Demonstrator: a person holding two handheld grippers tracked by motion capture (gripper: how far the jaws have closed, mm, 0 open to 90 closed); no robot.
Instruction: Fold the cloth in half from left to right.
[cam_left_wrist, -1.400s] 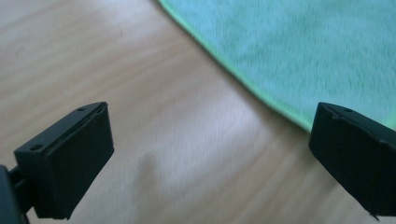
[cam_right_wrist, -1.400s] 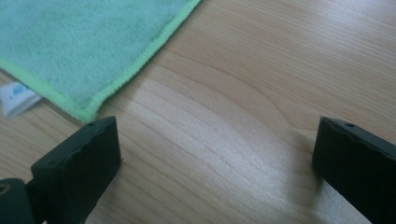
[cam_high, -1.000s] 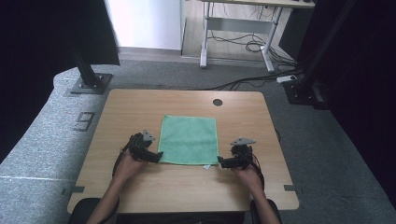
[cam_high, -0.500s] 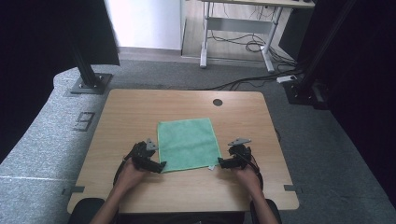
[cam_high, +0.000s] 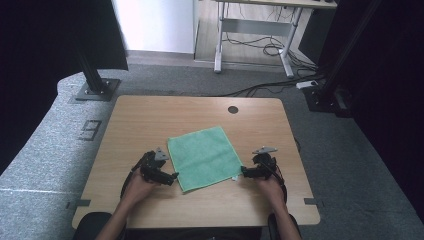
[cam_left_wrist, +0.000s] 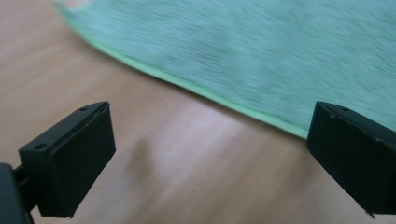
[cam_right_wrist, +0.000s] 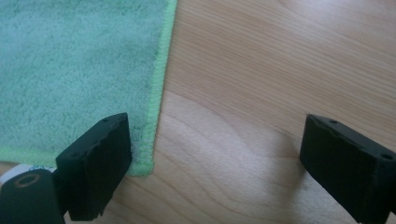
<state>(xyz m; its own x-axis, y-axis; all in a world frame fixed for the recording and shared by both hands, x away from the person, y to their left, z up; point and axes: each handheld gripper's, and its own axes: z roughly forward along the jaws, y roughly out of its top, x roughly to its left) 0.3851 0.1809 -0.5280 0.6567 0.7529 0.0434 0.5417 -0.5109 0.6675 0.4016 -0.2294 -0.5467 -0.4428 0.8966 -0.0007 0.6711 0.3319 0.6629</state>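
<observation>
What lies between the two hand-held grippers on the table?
The green cloth, lying flat between left hand-held gripper and right hand-held gripper, in the high view.

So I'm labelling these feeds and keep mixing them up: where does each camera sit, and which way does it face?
High view: fixed above the person's side, looking forward and down on the table; forearms, left hand-held gripper and right hand-held gripper enter at the bottom.
Left gripper view: rides the left hand-held gripper, looking along its open jaws at wood and the green cloth.
Right gripper view: rides the right hand-held gripper, jaws open beside the cloth's corner.
All three views share the green cloth and the table.
</observation>
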